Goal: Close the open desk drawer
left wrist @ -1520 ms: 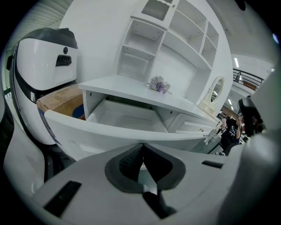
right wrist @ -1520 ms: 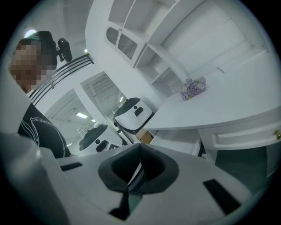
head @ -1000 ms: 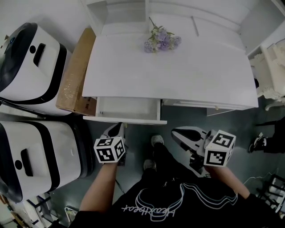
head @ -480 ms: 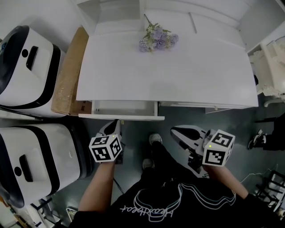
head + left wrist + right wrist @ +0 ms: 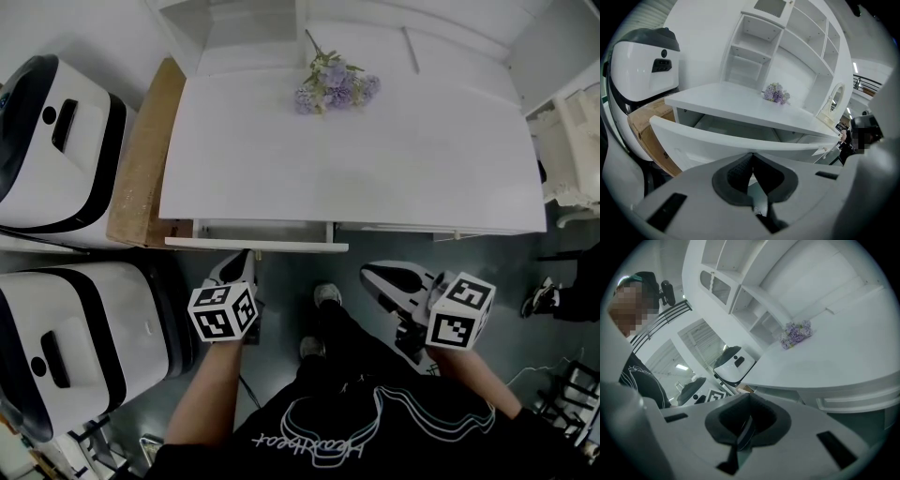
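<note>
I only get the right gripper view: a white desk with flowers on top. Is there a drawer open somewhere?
Observer: Yes. The head view shows a drawer under the left end of the desk, pulled out a little.
Operator: What is near it?
Observer: The left gripper, jaws together, points at the drawer's front from close by. I can't tell whether it touches.
Operator: And the gripper I'm looking through?
Observer: The right gripper hangs in front of the desk's right half, apart from the drawer.

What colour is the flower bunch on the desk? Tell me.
The flower bunch is pale lilac purple with green stems, and it shows best in the head view.
</note>
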Demonstrator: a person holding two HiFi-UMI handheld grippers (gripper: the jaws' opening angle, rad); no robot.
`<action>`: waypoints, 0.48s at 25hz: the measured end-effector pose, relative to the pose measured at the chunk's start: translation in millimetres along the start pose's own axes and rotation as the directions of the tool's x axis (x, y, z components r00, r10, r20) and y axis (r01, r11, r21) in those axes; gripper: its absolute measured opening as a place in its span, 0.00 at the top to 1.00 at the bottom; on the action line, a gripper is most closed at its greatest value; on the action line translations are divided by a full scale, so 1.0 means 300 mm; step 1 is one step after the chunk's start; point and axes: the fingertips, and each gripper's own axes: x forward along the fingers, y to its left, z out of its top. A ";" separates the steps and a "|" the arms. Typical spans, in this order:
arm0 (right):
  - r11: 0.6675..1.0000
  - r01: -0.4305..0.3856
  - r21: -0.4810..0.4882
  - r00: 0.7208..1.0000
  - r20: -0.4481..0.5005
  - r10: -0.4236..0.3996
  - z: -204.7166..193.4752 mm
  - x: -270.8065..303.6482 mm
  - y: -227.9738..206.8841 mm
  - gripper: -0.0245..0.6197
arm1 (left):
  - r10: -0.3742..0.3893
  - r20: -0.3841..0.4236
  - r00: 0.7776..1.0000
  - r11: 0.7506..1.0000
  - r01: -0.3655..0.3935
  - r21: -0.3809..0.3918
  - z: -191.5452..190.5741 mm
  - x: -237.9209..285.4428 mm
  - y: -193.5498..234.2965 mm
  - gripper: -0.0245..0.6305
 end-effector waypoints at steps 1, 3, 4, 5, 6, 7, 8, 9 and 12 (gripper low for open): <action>1.000 0.000 0.000 1.000 -0.001 0.000 0.004 0.002 -0.004 0.95 | 0.000 0.001 1.000 1.000 0.000 0.000 0.005 0.005 0.000 0.96; 1.000 0.000 0.000 1.000 -0.003 0.000 0.012 0.006 -0.012 0.95 | 0.002 0.003 1.000 1.000 -0.002 0.001 0.016 0.016 0.001 0.96; 1.000 0.000 0.000 1.000 -0.003 0.000 0.016 0.008 -0.016 0.95 | 0.003 0.005 1.000 1.000 -0.003 0.003 0.022 0.021 0.002 0.96; 1.000 0.001 0.001 1.000 -0.002 -0.001 0.020 0.010 -0.021 0.95 | 0.004 0.006 1.000 1.000 -0.004 0.004 0.028 0.026 0.002 0.96; 1.000 0.002 0.003 1.000 -0.001 -0.002 0.023 0.011 -0.026 0.95 | 0.004 0.008 1.000 1.000 -0.004 0.004 0.033 0.031 0.003 0.96; 1.000 0.003 0.004 1.000 -0.001 -0.003 0.026 0.012 -0.031 0.95 | 0.003 0.010 1.000 1.000 -0.003 0.003 0.039 0.036 0.003 0.96; 1.000 0.005 0.006 1.000 -0.002 -0.005 0.027 0.013 -0.036 0.95 | 0.003 0.011 1.000 1.000 -0.003 0.001 0.044 0.041 0.003 0.96; 1.000 0.006 0.008 1.000 -0.003 -0.006 0.028 0.014 -0.041 0.95 | 0.003 0.012 1.000 1.000 -0.003 0.001 0.049 0.046 0.004 0.96; 1.000 0.009 0.014 1.000 -0.004 -0.009 0.031 0.020 -0.054 0.95 | 0.010 0.011 1.000 1.000 -0.010 0.016 0.063 0.062 0.007 0.96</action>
